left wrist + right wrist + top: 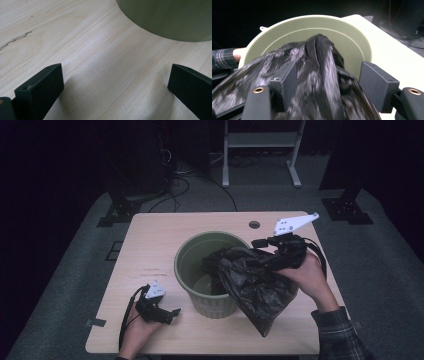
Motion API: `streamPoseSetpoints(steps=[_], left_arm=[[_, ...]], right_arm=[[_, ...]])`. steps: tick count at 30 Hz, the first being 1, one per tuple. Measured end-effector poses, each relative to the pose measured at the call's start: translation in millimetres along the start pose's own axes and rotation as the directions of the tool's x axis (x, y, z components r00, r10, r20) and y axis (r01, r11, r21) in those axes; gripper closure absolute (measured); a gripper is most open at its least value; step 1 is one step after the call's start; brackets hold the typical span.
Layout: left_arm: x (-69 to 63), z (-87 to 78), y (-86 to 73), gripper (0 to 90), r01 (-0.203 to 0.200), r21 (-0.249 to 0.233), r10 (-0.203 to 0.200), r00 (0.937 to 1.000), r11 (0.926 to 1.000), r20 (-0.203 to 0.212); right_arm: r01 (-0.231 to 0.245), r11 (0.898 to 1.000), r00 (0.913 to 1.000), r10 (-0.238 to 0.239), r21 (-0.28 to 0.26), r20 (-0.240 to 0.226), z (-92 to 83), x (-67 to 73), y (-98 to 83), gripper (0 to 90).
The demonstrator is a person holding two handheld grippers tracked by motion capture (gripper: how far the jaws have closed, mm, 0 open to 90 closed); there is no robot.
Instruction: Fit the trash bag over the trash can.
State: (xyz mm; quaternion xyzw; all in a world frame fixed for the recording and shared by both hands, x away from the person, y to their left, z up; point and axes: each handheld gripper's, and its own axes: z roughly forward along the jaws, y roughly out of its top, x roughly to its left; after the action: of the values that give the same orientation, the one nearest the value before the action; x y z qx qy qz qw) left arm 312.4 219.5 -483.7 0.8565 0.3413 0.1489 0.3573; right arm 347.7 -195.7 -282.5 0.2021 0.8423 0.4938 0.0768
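The right gripper (263,251), jaws parted around the black bag (255,287), points toward nine o'clock over the bin (207,305); its fingertips are hidden by plastic.

The left gripper (172,314) rests open at seven o'clock.

The high view is dim and a little grainy; only the table (150,235) in the centre of the frame is lit, from above, and the room along the top and both sides falls into near black. The bag (255,285) shows soft grey glare on its folds. In the left gripper view the light is bright and even, the wood grain is sharp, and soft shadows lie beside both jaws. In the right gripper view the bag (312,75) is smeared by motion blur, and the upper part is black.
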Motion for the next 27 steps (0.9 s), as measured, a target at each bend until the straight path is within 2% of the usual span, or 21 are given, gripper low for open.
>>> streamPoseSetpoints(steps=[6, 9, 10, 11, 13, 15, 21, 27], left_arm=[[0.0, 0.0, 0.0, 0.0, 0.000, 0.000, 0.000, 1.0000, 1.0000, 0.000], [0.0, 0.0, 0.0, 0.0, 0.000, 0.000, 0.000, 1.0000, 1.0000, 0.000], [0.0, 0.0, 0.0, 0.0, 0.000, 0.000, 0.000, 1.0000, 1.0000, 0.000], [0.0, 0.0, 0.0, 0.0, 0.000, 0.000, 0.000, 1.0000, 1.0000, 0.000], [0.0, 0.0, 0.0, 0.0, 0.000, 0.000, 0.000, 1.0000, 1.0000, 0.000], [0.0, 0.0, 0.0, 0.0, 0.000, 0.000, 0.000, 1.0000, 1.0000, 0.000], [0.0, 0.0, 0.0, 0.0, 0.000, 0.000, 0.000, 1.0000, 1.0000, 0.000], [0.0, 0.0, 0.0, 0.0, 0.000, 0.000, 0.000, 1.0000, 1.0000, 0.000]], right_arm=[[-0.034, 0.999, 0.9993, 0.034, -0.006, 0.017, -14.9, -5.0, -19.5, 31.1], [-0.060, 0.998, 0.9982, 0.060, -0.010, 0.005, -18.7, -9.4, -31.0, 37.5], [-0.079, 0.997, 0.9968, 0.079, -0.014, -0.010, -20.2, -11.0, -34.5, 47.5], [-0.083, 0.996, 0.9956, 0.082, -0.018, -0.045, -21.6, -12.4, -37.6, 60.6], [-0.079, 0.996, 0.9950, 0.076, -0.042, -0.065, -23.5, -12.9, -41.7, 81.0], [-0.076, 0.996, 0.9953, 0.073, -0.046, -0.063, -23.3, -13.9, -42.3, 89.0], [-0.063, 0.997, 0.9980, 0.063, -0.039, -0.007, -13.3, -22.2, -32.4, 89.9], [-0.039, 0.999, 0.9991, 0.040, -0.033, 0.015, 5.7, -30.5, -13.2, 89.9]])
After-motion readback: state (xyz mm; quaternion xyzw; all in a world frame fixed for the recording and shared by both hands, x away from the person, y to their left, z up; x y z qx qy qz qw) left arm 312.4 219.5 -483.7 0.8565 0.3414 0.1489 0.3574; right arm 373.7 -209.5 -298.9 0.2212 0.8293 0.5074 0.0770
